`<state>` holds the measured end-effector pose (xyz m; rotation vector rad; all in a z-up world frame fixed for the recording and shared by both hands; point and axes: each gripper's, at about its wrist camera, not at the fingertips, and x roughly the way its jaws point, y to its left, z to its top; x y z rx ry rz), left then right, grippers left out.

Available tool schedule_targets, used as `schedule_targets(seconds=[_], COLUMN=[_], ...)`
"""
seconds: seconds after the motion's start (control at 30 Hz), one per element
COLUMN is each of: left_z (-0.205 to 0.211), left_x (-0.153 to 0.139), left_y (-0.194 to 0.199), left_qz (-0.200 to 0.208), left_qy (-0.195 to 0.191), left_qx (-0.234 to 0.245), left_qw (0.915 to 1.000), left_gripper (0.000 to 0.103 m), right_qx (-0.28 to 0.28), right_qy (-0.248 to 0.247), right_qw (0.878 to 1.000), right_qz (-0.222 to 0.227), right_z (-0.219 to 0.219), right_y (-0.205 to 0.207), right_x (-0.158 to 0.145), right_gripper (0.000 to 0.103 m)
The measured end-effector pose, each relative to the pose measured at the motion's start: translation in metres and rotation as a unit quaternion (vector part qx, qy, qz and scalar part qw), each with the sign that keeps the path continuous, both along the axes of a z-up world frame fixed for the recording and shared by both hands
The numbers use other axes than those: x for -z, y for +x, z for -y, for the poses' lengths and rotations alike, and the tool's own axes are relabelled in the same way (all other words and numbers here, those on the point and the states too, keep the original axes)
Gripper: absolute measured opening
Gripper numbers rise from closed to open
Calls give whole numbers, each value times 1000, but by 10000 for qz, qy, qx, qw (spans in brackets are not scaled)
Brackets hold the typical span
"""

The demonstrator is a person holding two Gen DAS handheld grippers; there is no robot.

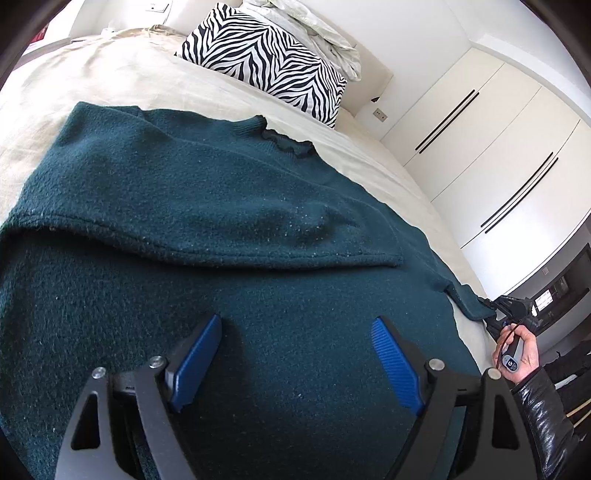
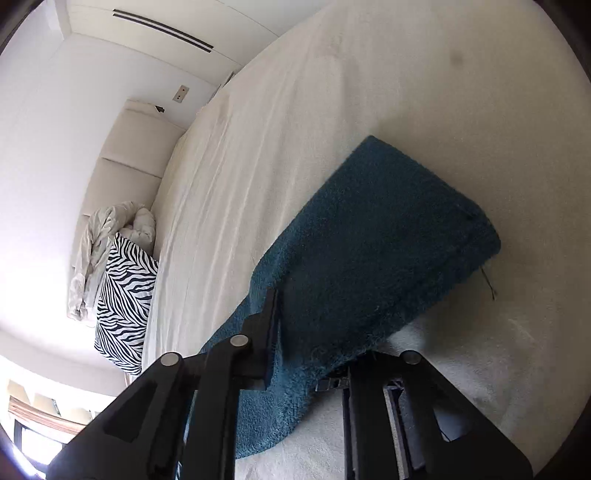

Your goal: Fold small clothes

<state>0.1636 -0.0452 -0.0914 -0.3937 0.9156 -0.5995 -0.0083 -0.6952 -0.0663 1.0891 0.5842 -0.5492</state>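
A dark teal fleece sweater lies spread on the cream bed sheet, one side part folded over its body. My left gripper hovers just above the sweater's lower body, blue pads wide apart, empty. In the right wrist view the sweater's sleeve runs between my right gripper's fingers, which are closed on it near the cuff end. The right gripper also shows in the left wrist view at the bed's right edge, holding the sleeve tip.
A zebra-print pillow and a crumpled pale blanket lie at the head of the bed. White wardrobe doors stand to the right. The bed's right edge is close to the sleeve.
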Motion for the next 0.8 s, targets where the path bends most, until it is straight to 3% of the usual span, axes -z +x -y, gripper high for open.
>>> schedule_targets(seconds=[0.1,0.17,0.23,0.3,0.4,0.47,0.6,0.67,0.7,0.73,0.8], left_z=[-3,-5,-8,-13,-19,-18,-6,6,14,22,39], left_x=[0,-1,-3,-5,-7,-8,-10,-11,-11,-12,-14], left_y=[1,1,3,6,10,13,23,31,35,39,45], left_qz=[-9,-33,-113,-253,-525,-725,-1104,-1307,-1418,-1528,-1628], left_qy=[-100,-173,-278,-495,-953,-1248,-1816,-1999,-2001,-1987,-1906], left_qx=[-17,-37,-75,-176,-252,-204,-39,36,78,129,275], left_qw=[9999,9998,9995,9983,9937,9893,9771,9711,9694,9680,9677], left_gripper=[85,85,85,85,85,86,86,88,88,88,88], right_qx=[-866,-1700,-2648,-3536,-4440,-4834,-5054,-5090,-5135,-5167,-5144], right_qy=[-952,-1522,-2107,-2572,-3103,-3094,-3083,-3170,-3094,-2961,-2697], right_qw=[9917,9736,9410,8992,8388,8153,7994,7954,7964,8000,8121], right_qz=[-72,-36,-58,-168,-543,-767,-1028,-878,-797,-727,-560], right_z=[-60,-124,-195,-268,-364,-414,-443,-447,-444,-444,-437], right_y=[37,72,100,121,136,133,108,92,80,73,64], right_x=[-45,-72,-88,-87,-60,-34,-2,1,1,1,0], right_gripper=[9,8,8,8,8,9,16,22,32,55,78])
